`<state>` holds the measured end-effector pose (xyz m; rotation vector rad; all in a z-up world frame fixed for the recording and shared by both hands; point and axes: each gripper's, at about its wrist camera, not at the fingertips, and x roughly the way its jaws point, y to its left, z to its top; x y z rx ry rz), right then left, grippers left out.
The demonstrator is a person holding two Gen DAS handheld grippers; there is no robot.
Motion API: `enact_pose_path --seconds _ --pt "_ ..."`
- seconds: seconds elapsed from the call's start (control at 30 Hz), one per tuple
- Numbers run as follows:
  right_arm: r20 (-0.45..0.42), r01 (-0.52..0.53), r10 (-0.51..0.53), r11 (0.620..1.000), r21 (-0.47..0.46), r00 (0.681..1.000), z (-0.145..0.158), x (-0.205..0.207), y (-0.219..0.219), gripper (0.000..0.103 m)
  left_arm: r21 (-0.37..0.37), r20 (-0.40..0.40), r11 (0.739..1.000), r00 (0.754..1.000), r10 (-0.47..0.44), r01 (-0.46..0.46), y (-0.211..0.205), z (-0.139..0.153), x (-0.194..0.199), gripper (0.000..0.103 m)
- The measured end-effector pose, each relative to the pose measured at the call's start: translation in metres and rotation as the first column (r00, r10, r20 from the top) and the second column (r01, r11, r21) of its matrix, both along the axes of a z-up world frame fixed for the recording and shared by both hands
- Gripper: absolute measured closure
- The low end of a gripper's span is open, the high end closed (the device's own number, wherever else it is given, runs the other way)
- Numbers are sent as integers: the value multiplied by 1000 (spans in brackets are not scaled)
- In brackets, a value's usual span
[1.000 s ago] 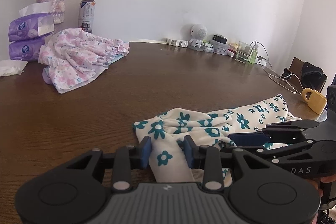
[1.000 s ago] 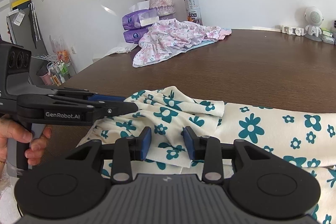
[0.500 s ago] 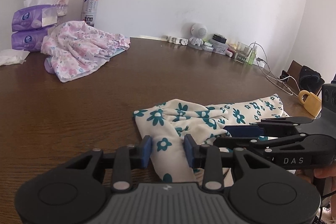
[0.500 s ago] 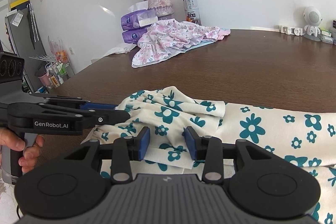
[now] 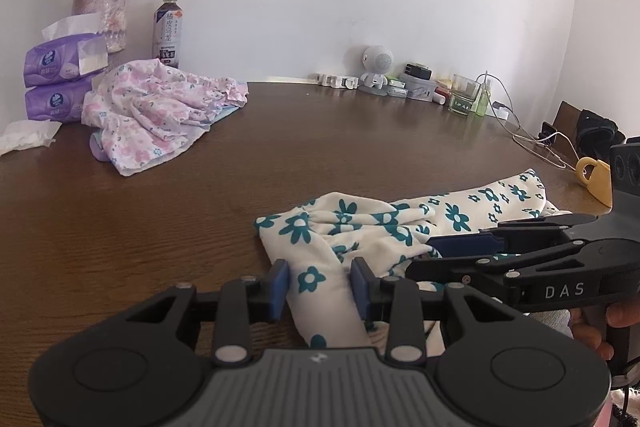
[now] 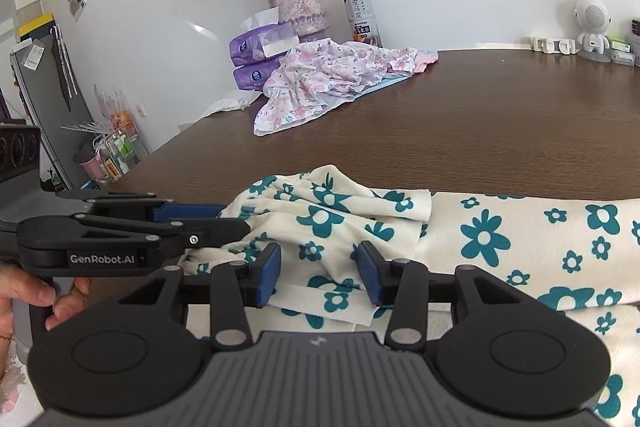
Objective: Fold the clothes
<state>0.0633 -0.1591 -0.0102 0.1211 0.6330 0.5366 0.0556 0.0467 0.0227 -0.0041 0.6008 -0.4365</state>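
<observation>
While both grippers have pulled slightly back, the left gripper [image 5: 319, 285] and right gripper [image 6: 319, 274] stand part-open, straddling but not pinching the flowered garment [image 6: 500, 239] lying lower right; regrasping likely comes next.

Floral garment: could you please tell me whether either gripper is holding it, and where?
Cannot tell: the garment's gathered end lies between the parted jaws of both the left gripper and the right gripper.
</observation>
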Motion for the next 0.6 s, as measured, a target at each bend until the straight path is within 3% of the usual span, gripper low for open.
enact_pose_path --seconds 0.23,0.4,0.6 --pt "2 0 0 1000 -3 1000 1 -1 1 60 -18 28 1000 1000 2 -1 5 12 -19 73" --pt "3 1 -1 1000 -7 1000 1 -1 1 60 -73 -44 997 999 12 -15 10 -4 -11 73" --pt "10 1 -1 1000 -25 1000 2 -1 4 60 -78 -45 997 999 12 -15 12 -12 -10 72"
